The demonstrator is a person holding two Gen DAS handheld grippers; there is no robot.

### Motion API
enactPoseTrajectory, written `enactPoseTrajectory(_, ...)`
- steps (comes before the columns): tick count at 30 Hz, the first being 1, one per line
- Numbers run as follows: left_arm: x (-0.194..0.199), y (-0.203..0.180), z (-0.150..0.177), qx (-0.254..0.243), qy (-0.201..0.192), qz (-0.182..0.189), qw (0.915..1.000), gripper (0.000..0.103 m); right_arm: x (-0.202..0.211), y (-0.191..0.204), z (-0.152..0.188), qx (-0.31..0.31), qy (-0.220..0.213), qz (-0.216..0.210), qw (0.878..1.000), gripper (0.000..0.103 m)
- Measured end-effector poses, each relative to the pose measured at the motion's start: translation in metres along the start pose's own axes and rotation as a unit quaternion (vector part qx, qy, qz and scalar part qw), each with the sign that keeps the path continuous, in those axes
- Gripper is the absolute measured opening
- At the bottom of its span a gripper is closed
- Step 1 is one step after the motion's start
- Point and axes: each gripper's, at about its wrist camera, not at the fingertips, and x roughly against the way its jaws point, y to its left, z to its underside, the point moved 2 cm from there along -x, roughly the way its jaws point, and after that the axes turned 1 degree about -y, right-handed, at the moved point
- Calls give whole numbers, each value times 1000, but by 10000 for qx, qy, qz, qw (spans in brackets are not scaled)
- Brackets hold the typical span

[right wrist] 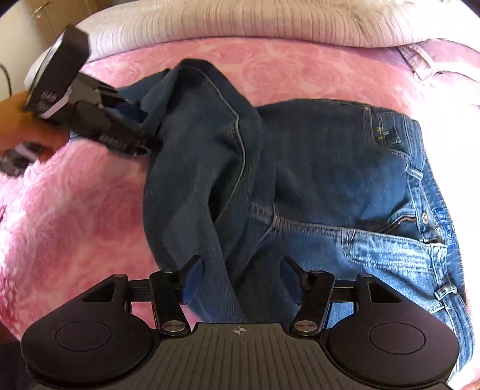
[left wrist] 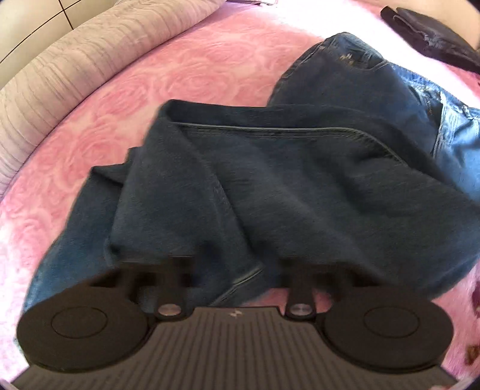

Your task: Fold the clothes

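A pair of blue jeans [right wrist: 330, 168] lies on the pink bedspread [right wrist: 75, 210], waistband to the right, its legs folded over towards the waist. In the left wrist view the jeans [left wrist: 270, 186] fill the middle. My right gripper [right wrist: 240, 282] is open, its blue-padded fingers [right wrist: 192, 279] either side of a fold of the leg. My left gripper [left wrist: 237, 270] has its fingers wide apart and its tips hidden under the denim. It also shows in the right wrist view [right wrist: 141, 132] at the far left, touching the leg end.
A long grey-lilac pillow [left wrist: 60, 69] runs along the bed's far edge and shows in the right wrist view [right wrist: 240, 24] too. A dark garment [left wrist: 432, 33] lies at the left wrist view's top right. A pink cloth [right wrist: 435, 60] lies at the right wrist view's upper right.
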Motion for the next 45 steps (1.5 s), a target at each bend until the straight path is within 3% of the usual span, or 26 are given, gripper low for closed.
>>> enactPoseTrajectory(3, 44, 34, 12, -57, -50, 11, 10000, 3, 3, -2, 4, 117, 10, -53, 9999, 61)
enactPoseTrajectory(7, 138, 106, 51, 491, 206, -67, 9986, 3, 6, -1, 5, 281, 58, -258, 9993, 62)
enactPoseTrajectory(12, 268, 174, 103, 905, 983, -363, 9904, 2, 15, 23, 8, 1159, 166, -851, 9895, 62)
enactPoseTrajectory(15, 306, 187, 127, 995, 1678, 11, 9808, 3, 22, 37, 11, 1510, 263, -1166, 9813, 62)
enactPoseTrajectory(17, 303, 185, 146, 999, 2129, 349, 9713, 3, 25, 43, 14, 1657, 325, -1250, 9777, 62)
enactPoseTrajectory(22, 230, 165, 213, 1028, 2988, 1057, 9428, 3, 20, 53, 34, 1832, 635, -1038, 9755, 65)
enactPoseTrajectory(25, 190, 155, 258, 1058, 3229, 1095, 9341, 2, 20, 55, 46, 1744, 809, -718, 9787, 66)
enactPoseTrajectory(31, 178, 162, 339, 1770, 3164, 1372, 9218, 2, 17, 69, 54, 1481, 941, -178, 9843, 67)
enactPoseTrajectory(41, 207, 163, 384, 2417, 2614, 1862, 9157, 4, -72, 115, -1, 1354, 798, -168, 9874, 67)
enactPoseTrajectory(45, 185, 156, 385, 2253, 2625, 1688, 9230, 5, -94, 127, -15, 939, 1016, -170, 9902, 67)
